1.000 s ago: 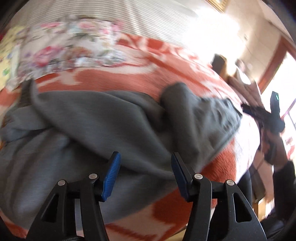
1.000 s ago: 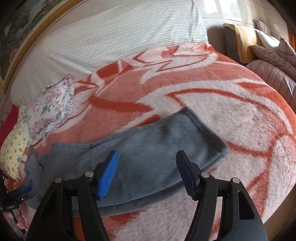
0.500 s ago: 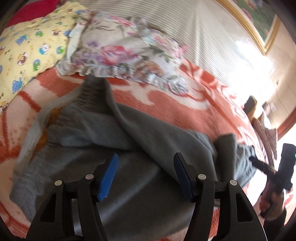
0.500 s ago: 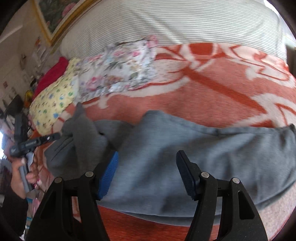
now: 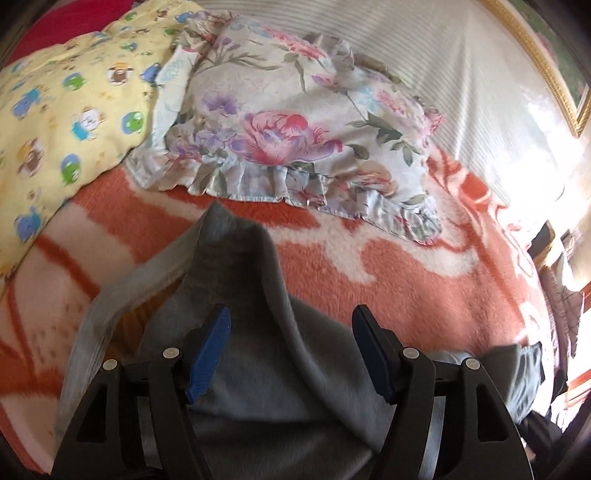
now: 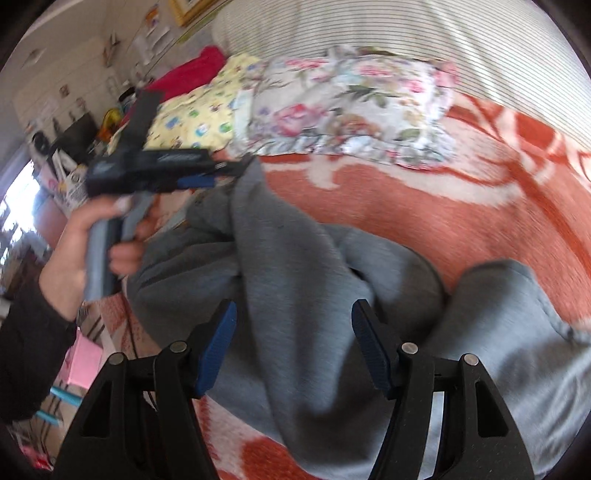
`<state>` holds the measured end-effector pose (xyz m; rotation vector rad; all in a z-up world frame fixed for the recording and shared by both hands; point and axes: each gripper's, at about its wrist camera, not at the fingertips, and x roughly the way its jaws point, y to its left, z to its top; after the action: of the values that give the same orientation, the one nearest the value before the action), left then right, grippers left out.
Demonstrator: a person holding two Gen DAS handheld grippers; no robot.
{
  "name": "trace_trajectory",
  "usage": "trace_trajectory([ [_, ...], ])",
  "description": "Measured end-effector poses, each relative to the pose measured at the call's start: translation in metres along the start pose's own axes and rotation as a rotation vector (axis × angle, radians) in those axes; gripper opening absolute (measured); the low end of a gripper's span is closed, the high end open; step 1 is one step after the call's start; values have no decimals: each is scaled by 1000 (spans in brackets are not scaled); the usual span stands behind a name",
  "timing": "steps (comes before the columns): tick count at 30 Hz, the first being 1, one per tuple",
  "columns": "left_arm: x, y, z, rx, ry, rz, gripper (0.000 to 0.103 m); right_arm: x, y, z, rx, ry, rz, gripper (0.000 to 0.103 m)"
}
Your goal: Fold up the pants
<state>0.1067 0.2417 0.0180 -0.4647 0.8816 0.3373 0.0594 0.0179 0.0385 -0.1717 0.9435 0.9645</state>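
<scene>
Grey sweatpants (image 5: 266,369) lie rumpled on an orange and white blanket (image 5: 424,288). In the left wrist view my left gripper (image 5: 291,350) is open over the waistband end, a raised fold of cloth between its blue pads. In the right wrist view the pants (image 6: 295,295) run from the bunched waist at left to a leg at right. My right gripper (image 6: 293,347) is open above the middle of the pants. The left gripper (image 6: 225,173) also shows there, hand-held at the waistband corner.
A floral pillow (image 5: 295,129) and a yellow printed pillow (image 5: 62,110) lie just beyond the waistband. A striped white bolster (image 6: 406,33) runs along the back. The bed's left edge, with cluttered shelves (image 6: 66,147) beyond, lies behind the left hand.
Both grippers have swung left along the pants toward the waistband end. The left gripper has come closer to the pillows; the right view now takes in the left hand. Both stay open.
</scene>
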Motion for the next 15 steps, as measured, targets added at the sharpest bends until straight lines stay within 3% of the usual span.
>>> trace_trajectory([
  [7, 43, 10, 21, -51, 86, 58, 69, 38, 24, 2, -71, 62, 9, 66],
  [10, 53, 15, 23, -75, 99, 58, 67, 55, 32, -3, -132, 89, -50, 66],
  [12, 58, 17, 23, -78, 100, 62, 60, 67, 37, -8, -197, 98, -118, 66],
  [13, 58, 17, 23, -73, 98, 61, 43, 72, 39, -11, -228, 103, -153, 66],
  [14, 61, 17, 22, -64, 105, 40, 15, 77, 40, -14, -258, 105, -196, 60],
  [15, 62, 18, 22, -59, 112, 27, 7, 79, 39, -15, -273, 107, -231, 40],
])
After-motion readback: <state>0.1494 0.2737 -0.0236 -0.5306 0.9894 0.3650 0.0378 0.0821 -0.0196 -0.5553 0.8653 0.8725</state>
